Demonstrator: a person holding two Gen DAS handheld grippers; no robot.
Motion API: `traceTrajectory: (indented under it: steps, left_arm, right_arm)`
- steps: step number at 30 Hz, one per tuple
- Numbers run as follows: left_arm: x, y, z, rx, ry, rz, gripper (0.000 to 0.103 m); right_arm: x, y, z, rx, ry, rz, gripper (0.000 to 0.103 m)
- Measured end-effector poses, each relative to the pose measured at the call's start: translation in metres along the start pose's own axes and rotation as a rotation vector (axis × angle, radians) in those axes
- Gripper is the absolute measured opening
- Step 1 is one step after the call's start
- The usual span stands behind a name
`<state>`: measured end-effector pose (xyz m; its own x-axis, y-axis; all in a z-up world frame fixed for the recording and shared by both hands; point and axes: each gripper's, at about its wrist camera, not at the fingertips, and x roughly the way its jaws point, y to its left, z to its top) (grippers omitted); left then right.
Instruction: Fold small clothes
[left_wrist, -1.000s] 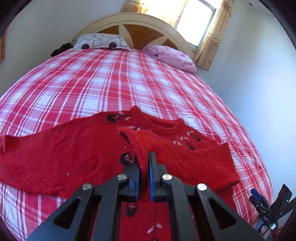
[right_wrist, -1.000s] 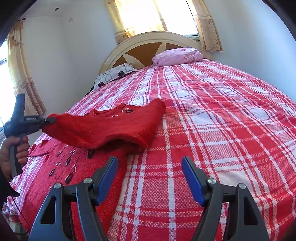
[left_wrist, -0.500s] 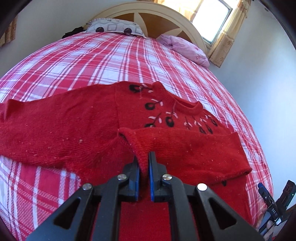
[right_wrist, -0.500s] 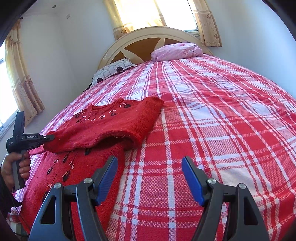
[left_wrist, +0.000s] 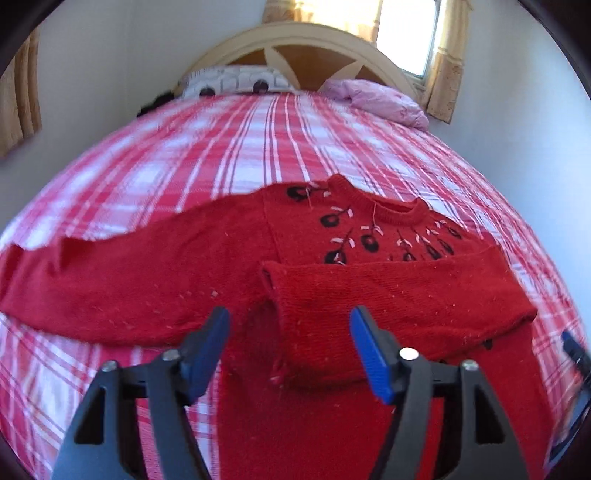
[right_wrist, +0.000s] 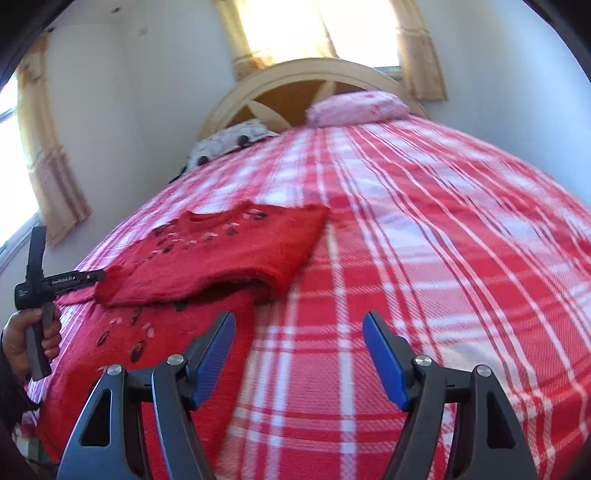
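Observation:
A small red knit sweater (left_wrist: 332, 236) with black and pink flower stitching lies flat on the bed. One sleeve (left_wrist: 388, 291) is folded across its chest; the other sleeve (left_wrist: 110, 273) stretches out to the left. My left gripper (left_wrist: 290, 339) is open, just in front of the folded sleeve's cuff, holding nothing. In the right wrist view the sweater (right_wrist: 221, 254) lies to the left, and the left gripper (right_wrist: 74, 278) shows by the cuff. My right gripper (right_wrist: 299, 350) is open and empty over the sweater's right edge and the bedspread.
A red and white plaid bedspread (left_wrist: 258, 147) covers the bed. A patterned pillow (left_wrist: 236, 81) and a pink pillow (left_wrist: 373, 96) lie by the cream headboard (right_wrist: 314, 74). Walls and curtained windows stand around the bed.
My left gripper laid the sleeve across the sweater's chest, then opened and let it go. The right gripper stayed open and shifted slightly.

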<state>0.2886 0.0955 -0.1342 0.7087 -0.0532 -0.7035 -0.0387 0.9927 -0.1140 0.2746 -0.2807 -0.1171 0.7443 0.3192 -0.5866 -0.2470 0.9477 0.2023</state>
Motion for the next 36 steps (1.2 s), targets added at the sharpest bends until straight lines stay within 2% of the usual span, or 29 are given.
traceTrajectory:
  steps: [2,4,7,9,11,12,13,14,16,19,21,23,25,26,27,29,32,36]
  left_arm:
    - [0.003,0.002,-0.003,0.041,0.015,0.045,0.074]
    - [0.011,0.006,-0.005,0.040,0.053,0.066,0.074]
    - [0.028,0.009,-0.011,0.029,0.132,0.092,0.074]
    - [0.031,0.009,-0.017,0.028,0.144,0.103,0.074]
    - [0.031,0.010,-0.021,0.025,0.139,0.099,0.074]
    - [0.030,0.011,-0.022,0.018,0.136,0.098,0.075]
    - [0.030,0.013,-0.023,0.013,0.137,0.099,0.078]
    - [0.029,0.015,-0.023,0.006,0.138,0.097,0.079]
    - [0.022,0.021,-0.025,-0.013,0.133,0.069,0.079]
    - [0.009,0.027,-0.028,-0.005,0.098,0.069,0.079]
    - [0.003,0.035,-0.029,-0.011,0.080,0.085,0.082]
    - [0.002,0.042,-0.030,-0.026,0.075,0.093,0.092]
    - [0.004,0.050,-0.030,-0.043,0.075,0.109,0.092]
    - [0.004,0.054,-0.031,-0.052,0.073,0.115,0.092]
    - [0.003,0.059,-0.030,-0.063,0.074,0.124,0.092]
    - [-0.004,0.072,-0.029,-0.077,0.068,0.131,0.092]
    - [-0.018,0.106,-0.025,-0.087,0.032,0.200,0.093]
    - [-0.030,0.181,-0.020,-0.203,0.029,0.324,0.093]
  right_arm:
    - [-0.003,0.020,0.007,-0.089,-0.033,-0.001,0.072]
    - [-0.001,0.039,0.016,-0.166,-0.059,0.007,0.072]
    - [0.018,0.068,0.032,-0.268,-0.029,0.058,0.072]
    - [0.041,0.080,0.040,-0.304,0.039,0.052,0.072]
    - [0.065,0.078,0.042,-0.285,0.125,0.063,0.072]
    - [0.079,0.073,0.039,-0.257,0.187,0.078,0.072]
    - [0.097,0.069,0.032,-0.237,0.286,0.097,0.072]
    - [0.104,0.067,0.028,-0.232,0.323,0.097,0.072]
    - [0.096,0.066,0.024,-0.234,0.290,0.092,0.072]
    - [0.082,0.068,0.026,-0.230,0.286,0.078,0.072]
    - [0.070,0.076,0.029,-0.259,0.238,0.084,0.072]
    - [0.068,0.085,0.031,-0.287,0.210,0.076,0.072]
    - [0.079,0.089,0.030,-0.295,0.229,0.051,0.072]
    - [0.093,0.091,0.027,-0.300,0.275,0.034,0.072]
    - [0.111,0.090,0.023,-0.300,0.357,0.007,0.072]
    - [0.107,0.090,0.022,-0.284,0.326,-0.003,0.072]
    - [0.086,0.098,0.023,-0.311,0.291,-0.016,0.072]
    - [0.057,0.117,0.019,-0.371,0.234,0.010,0.072]
